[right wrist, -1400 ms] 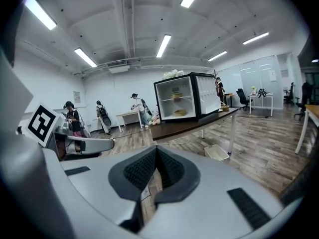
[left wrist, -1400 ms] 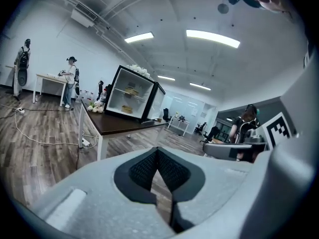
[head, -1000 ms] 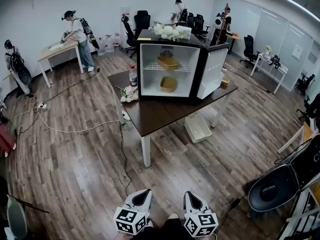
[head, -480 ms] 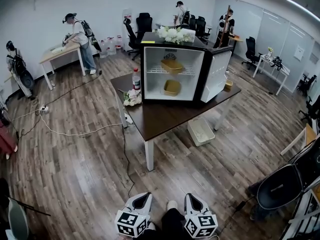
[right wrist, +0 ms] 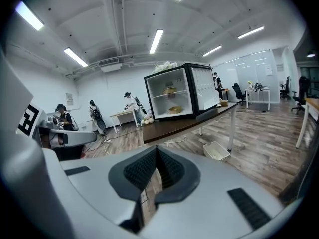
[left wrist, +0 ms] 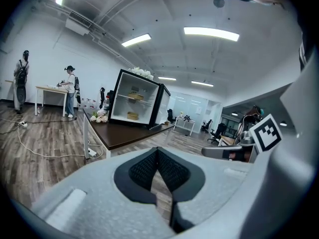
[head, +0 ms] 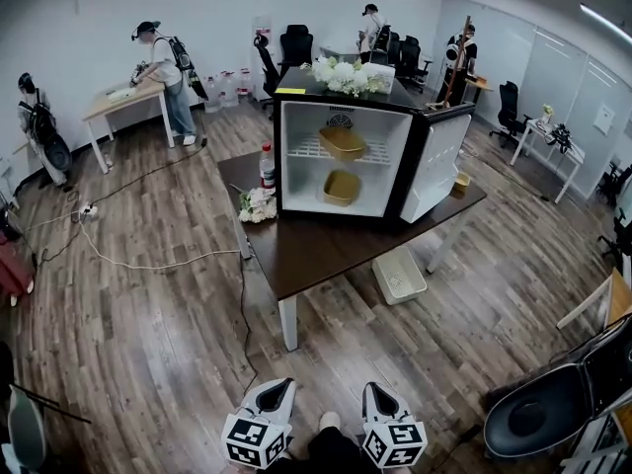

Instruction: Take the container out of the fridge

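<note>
A small black fridge with a white inside stands on a dark brown wooden table with white legs. Its door is swung open to the right. Inside, a shallow tan container sits on the upper wire shelf. A second tan container rests below it on the fridge floor (the two look alike from here).

A bunch of white flowers lies on top of the fridge. A clear bottle with a red cap stands just beside its left wall. A white plastic basket sits on the wooden floor under the table.

The left gripper and right gripper are side by side at the bottom of the head view, over the floor and well apart from the table. Each has its jaws pressed together with nothing between them.
</note>
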Demonstrator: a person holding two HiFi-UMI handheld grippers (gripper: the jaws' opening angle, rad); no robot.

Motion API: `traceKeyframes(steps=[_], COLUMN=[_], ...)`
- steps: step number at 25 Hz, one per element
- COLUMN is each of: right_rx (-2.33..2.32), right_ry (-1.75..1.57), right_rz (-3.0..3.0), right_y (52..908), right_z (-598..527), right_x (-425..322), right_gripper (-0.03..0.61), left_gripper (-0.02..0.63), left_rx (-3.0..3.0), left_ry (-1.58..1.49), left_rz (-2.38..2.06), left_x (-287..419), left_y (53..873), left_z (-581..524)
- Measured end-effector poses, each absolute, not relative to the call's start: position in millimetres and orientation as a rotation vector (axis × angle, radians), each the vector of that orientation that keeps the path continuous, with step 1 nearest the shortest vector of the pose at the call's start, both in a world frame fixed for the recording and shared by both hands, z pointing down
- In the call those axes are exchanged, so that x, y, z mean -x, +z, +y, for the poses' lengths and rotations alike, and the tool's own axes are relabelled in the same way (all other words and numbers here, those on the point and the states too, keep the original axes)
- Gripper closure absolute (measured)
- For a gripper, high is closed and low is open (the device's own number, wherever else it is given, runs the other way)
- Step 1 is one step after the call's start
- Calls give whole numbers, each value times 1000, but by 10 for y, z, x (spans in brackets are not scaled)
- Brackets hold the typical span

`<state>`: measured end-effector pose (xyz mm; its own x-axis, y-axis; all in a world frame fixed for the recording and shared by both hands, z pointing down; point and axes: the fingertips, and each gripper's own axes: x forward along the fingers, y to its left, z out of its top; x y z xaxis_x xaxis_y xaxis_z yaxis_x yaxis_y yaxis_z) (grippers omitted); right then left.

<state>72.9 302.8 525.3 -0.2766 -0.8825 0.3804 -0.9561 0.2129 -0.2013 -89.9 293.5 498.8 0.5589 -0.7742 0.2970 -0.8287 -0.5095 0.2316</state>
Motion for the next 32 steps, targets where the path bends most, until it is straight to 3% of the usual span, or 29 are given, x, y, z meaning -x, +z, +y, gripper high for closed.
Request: traceKeyframes(steps=[32], right_rx=[-1532], right_ry=[576], right_rz=[-2426], right_y=[5286], right_z=[1510], right_x=[-1446], right_gripper=[571], left_gripper=[606], left_rx=[-2327], left_ry=[170], left_rz=[-1478], left_x=[33], left_y=[5038], left_z=[1641])
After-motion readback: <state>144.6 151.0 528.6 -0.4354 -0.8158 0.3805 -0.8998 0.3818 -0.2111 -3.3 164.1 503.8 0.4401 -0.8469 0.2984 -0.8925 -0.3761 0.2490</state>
